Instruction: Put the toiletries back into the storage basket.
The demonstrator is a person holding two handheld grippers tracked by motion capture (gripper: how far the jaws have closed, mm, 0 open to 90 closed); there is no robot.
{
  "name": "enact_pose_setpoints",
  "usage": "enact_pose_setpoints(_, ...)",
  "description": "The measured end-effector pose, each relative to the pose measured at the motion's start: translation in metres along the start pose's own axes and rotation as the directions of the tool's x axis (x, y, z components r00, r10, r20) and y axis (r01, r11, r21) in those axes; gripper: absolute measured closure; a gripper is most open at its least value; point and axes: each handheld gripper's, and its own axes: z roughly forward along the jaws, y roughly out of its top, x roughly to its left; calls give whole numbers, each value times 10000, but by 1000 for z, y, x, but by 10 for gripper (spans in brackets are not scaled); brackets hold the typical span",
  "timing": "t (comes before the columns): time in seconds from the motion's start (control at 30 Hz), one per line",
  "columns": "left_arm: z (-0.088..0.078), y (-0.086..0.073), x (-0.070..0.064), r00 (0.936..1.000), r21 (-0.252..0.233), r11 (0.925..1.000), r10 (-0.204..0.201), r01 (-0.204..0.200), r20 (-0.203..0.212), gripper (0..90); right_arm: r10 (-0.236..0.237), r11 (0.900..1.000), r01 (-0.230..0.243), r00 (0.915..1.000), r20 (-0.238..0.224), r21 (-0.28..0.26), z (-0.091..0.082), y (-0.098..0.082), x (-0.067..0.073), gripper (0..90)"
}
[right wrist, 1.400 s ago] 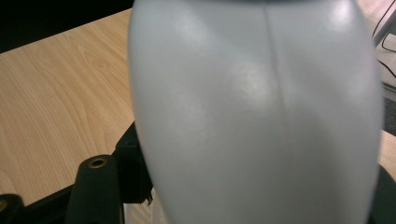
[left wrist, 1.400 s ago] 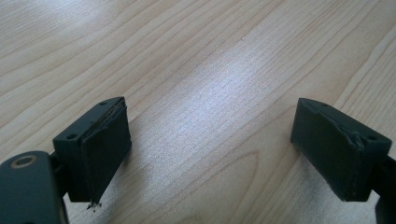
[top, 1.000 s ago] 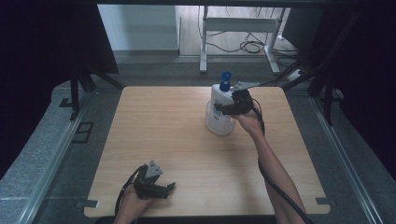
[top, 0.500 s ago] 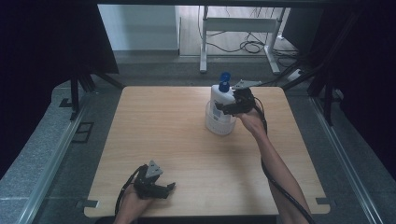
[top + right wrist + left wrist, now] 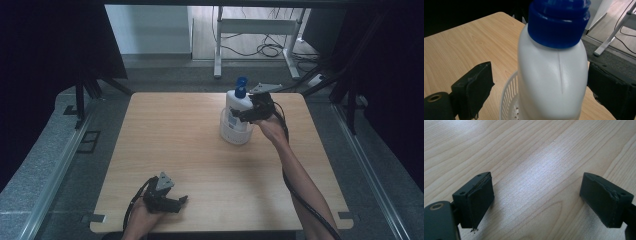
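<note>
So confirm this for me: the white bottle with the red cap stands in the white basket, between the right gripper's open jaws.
Not quite: the cap is blue, not red, as the right gripper view shows. The rest holds: the white bottle stands in the white basket, between the jaws of the right gripper, which have just been opening and stand clear of its sides.

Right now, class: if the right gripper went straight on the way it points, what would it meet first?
Probably the white plastic bottle with the blue cap, standing in a white slotted basket. It sits between the right gripper's open jaws, which have just been opening.
</note>
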Motion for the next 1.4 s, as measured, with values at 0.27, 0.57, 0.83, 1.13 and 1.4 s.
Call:
enact_pose_setpoints(0.27,0,0,0,10000,-3,10000,-2,2,1,113,-88,10000,88,9999,72,34,-8,4,1,21)
enact_pose_setpoints(0.57,0,0,0,10000,1,10000,2,-2,6,113,-124,9999,124,9999,96,12,-17,7,2,0)
enact_pose_setpoints(0.83,0,0,0,10000,1,10000,-10,10,-2,113,-140,9999,140,9999,58,34,-25,6,3,0)
enact_pose_setpoints(1.13,0,0,0,10000,17,10000,-6,6,-14,113,-195,9997,194,9998,14,125,-32,2,4,0)
enact_pose_setpoints(1.4,0,0,0,10000,20,10000,-14,14,-17,113,-281,9994,282,9996,-52,185,-39,-1,7,0)
